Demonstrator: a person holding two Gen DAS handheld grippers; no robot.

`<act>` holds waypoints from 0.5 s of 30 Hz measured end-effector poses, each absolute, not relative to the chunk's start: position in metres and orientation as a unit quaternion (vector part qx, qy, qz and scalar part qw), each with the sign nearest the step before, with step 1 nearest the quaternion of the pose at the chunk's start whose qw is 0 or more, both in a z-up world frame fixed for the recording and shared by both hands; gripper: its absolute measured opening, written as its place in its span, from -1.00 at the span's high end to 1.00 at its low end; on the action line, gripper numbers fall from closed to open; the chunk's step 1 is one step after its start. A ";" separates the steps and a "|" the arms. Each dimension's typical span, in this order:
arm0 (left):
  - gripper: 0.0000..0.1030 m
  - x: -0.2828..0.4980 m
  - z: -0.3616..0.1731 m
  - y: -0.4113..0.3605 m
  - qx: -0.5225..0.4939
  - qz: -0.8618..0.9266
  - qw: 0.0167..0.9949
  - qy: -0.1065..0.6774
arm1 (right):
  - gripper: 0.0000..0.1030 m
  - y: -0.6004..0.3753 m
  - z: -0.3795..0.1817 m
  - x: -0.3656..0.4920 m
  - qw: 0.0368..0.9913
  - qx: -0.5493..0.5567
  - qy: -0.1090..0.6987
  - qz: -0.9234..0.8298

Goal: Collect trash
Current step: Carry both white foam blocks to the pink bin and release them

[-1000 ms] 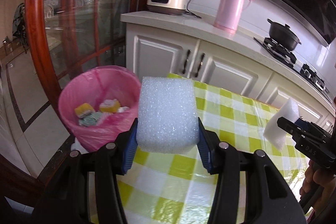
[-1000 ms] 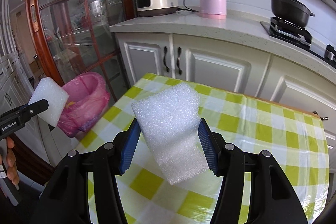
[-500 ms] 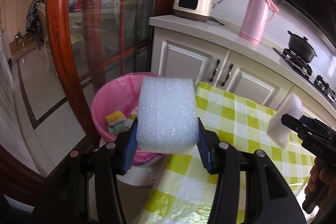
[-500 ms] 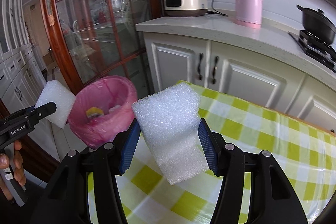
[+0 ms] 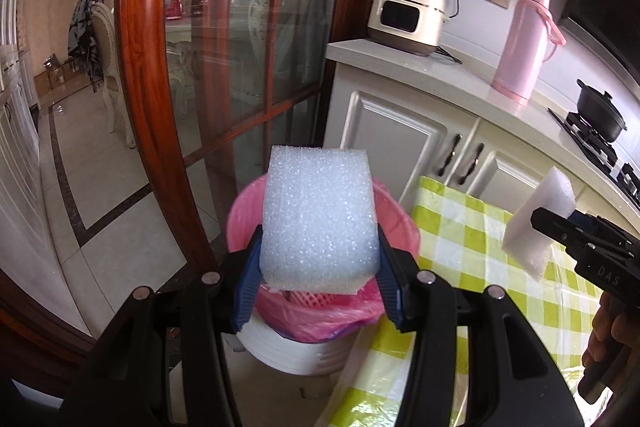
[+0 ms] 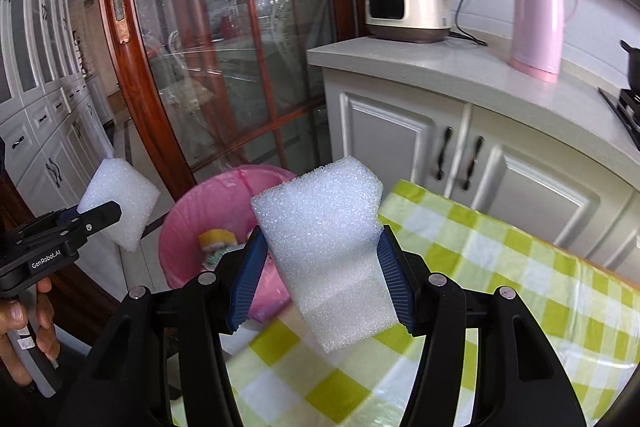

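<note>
A white rectangular foam block (image 5: 318,217) is clamped between the blue-padded fingers of the left gripper (image 5: 318,267), held directly above a pink-lined round waste bin (image 5: 396,219) standing on the floor. The right gripper (image 6: 320,267) grips a second, tilted white foam block (image 6: 328,247) over the green-checked table (image 6: 520,267); from there the bin sits at ten o'clock. Inside lie a yellow sponge (image 6: 218,239) and other scraps. Released off-centre, the light foam could bounce off the rim onto the floor.
</note>
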State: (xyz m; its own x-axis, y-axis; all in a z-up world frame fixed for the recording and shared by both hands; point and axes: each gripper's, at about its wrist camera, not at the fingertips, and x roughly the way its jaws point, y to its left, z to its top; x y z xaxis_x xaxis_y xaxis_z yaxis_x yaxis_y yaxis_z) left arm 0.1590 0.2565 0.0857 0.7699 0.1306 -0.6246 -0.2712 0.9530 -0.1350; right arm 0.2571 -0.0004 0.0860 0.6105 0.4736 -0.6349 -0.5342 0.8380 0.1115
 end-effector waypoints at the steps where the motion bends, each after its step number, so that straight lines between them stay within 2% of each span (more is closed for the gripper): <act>1: 0.04 0.160 0.087 0.260 -0.109 0.110 0.934 0.321 | -0.06 0.004 0.086 0.259 0.895 -0.045 0.341 0.285; 15: 0.04 0.176 0.083 0.289 -0.121 0.117 0.930 0.327 | -0.06 0.059 0.083 0.283 0.880 -0.063 0.346 0.320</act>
